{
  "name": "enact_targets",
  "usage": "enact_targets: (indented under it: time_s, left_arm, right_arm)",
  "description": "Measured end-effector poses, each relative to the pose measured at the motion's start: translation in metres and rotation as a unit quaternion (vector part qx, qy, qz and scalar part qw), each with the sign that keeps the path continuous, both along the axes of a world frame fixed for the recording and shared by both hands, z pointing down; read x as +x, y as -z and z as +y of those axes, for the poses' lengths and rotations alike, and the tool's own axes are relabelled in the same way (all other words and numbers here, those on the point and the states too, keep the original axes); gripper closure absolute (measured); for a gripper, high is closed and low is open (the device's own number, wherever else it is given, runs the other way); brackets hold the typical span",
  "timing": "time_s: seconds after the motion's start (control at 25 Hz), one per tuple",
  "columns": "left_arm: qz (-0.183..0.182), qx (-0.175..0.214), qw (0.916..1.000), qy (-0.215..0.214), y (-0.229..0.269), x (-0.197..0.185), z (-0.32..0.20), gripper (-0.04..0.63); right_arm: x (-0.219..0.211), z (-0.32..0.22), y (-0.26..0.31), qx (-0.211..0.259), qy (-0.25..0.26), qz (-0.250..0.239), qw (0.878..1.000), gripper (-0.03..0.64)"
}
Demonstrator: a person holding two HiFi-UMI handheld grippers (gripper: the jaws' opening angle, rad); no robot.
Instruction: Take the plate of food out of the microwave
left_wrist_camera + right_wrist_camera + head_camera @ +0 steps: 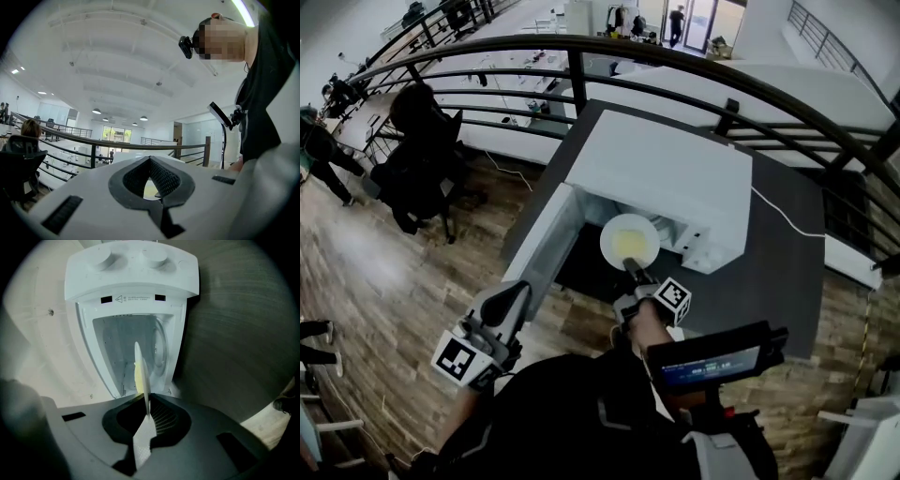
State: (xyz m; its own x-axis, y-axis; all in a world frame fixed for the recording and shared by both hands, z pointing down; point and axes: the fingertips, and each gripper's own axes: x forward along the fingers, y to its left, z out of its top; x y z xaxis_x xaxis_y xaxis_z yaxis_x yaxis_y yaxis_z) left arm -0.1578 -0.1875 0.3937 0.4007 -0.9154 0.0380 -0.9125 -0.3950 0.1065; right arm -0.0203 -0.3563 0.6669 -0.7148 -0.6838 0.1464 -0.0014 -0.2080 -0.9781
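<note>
A white plate (629,241) with yellow food hangs just in front of the open white microwave (675,173). My right gripper (632,268) is shut on the plate's near rim. In the right gripper view the plate (140,373) shows edge-on between the jaws, with the empty microwave cavity (122,348) behind it. The microwave door (546,246) stands open to the left. My left gripper (516,295) is low at the left, beside the door's outer end and clear of the plate. Its fingertips meet at the left gripper (150,160), with nothing held.
The microwave stands on a dark table (773,253) against a curved black railing (694,66). A white cable (787,220) runs over the table to the right. An office chair (422,159) stands on the wooden floor at left. A phone on a mount (712,358) sits near my right arm.
</note>
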Motion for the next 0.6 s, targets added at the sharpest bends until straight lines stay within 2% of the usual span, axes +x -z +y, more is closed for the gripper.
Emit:
enact_targets:
  time_s: [0.6]
  left_arm:
    - [0.015,0.004,0.9989,-0.045,-0.004,0.005,0.0,0.591]
  right_arm:
    - [-0.004,0.042,0.041,0.01,0.013,-0.017,1.0,0.595]
